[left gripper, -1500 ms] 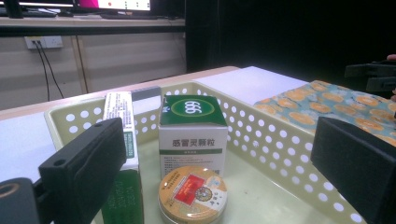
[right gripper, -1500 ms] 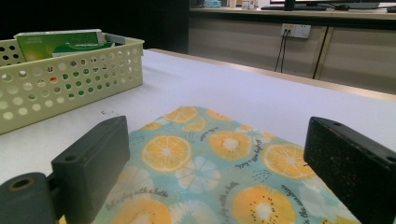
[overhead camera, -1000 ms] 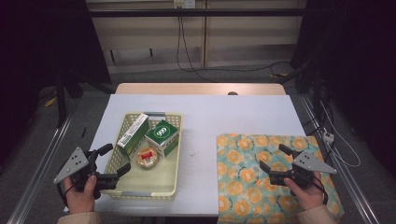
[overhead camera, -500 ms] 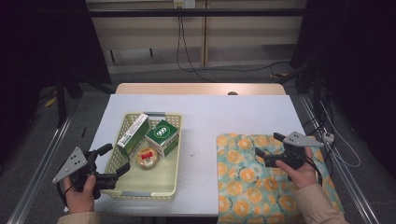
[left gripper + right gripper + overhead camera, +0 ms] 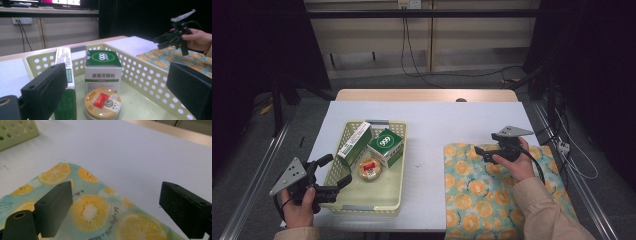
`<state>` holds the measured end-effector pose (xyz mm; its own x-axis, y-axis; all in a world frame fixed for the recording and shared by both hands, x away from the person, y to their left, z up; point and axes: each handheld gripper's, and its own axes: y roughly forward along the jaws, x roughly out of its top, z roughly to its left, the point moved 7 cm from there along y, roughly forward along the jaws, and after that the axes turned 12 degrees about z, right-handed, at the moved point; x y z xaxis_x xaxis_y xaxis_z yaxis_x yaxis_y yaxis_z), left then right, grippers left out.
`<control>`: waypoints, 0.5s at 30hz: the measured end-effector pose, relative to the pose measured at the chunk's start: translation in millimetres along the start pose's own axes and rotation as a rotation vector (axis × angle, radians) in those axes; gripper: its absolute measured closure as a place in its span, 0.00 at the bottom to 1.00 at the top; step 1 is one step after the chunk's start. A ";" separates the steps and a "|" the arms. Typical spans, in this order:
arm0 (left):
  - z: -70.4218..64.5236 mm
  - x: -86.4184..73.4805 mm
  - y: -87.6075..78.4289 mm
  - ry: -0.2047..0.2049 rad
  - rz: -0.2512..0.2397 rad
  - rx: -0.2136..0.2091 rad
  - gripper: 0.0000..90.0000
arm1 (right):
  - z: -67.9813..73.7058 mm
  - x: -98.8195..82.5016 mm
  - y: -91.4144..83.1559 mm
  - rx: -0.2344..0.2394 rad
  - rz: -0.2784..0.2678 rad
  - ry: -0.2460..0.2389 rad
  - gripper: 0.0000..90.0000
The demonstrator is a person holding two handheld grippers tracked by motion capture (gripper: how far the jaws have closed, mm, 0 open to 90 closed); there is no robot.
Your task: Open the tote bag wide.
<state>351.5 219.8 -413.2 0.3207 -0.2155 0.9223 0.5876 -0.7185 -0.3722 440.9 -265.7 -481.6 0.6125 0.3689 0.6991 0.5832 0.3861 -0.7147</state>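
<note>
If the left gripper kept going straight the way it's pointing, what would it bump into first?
Probably the round tin in the basket. The left gripper has its fingers open around it, with the green box just behind. How far off the tin is, is hard to tell.

Basket (image 5: 398, 165) on the table's (image 5: 437, 125) left half, holding two boxes (image 5: 384, 145) side by side at the far end, round tin (image 5: 370, 169) before them. Cloth (image 5: 477, 200) flat on the right half, near edge.

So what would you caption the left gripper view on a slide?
Open left gripper facing a basket holding a round tin and two boxes, the green one behind the tin.
</note>
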 end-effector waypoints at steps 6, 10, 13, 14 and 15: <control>1.6 -0.7 -1.0 0.011 0.007 0.003 0.04 | -5.4 -0.6 24.8 0.009 0.074 -0.007 0.20; 1.7 0.3 -3.0 0.002 -0.005 0.003 0.04 | -2.5 -4.3 34.5 0.041 0.120 -0.016 0.30; 2.8 -0.2 -3.6 0.007 -0.001 0.008 0.04 | 3.4 -6.6 37.4 0.039 0.160 -0.064 0.35; 3.2 -0.3 -3.6 0.008 -0.001 0.008 0.04 | 3.4 -6.6 37.4 0.039 0.160 -0.064 0.35; 3.2 -0.2 -3.5 0.006 -0.003 0.007 0.04 | 4.3 -6.7 37.4 0.042 0.162 -0.060 0.35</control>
<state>351.7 224.4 -412.4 0.3145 -0.2176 0.9240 0.5935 -0.7146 -0.3703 456.3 -250.1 -512.9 0.6630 0.4782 0.5759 0.4562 0.3519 -0.8174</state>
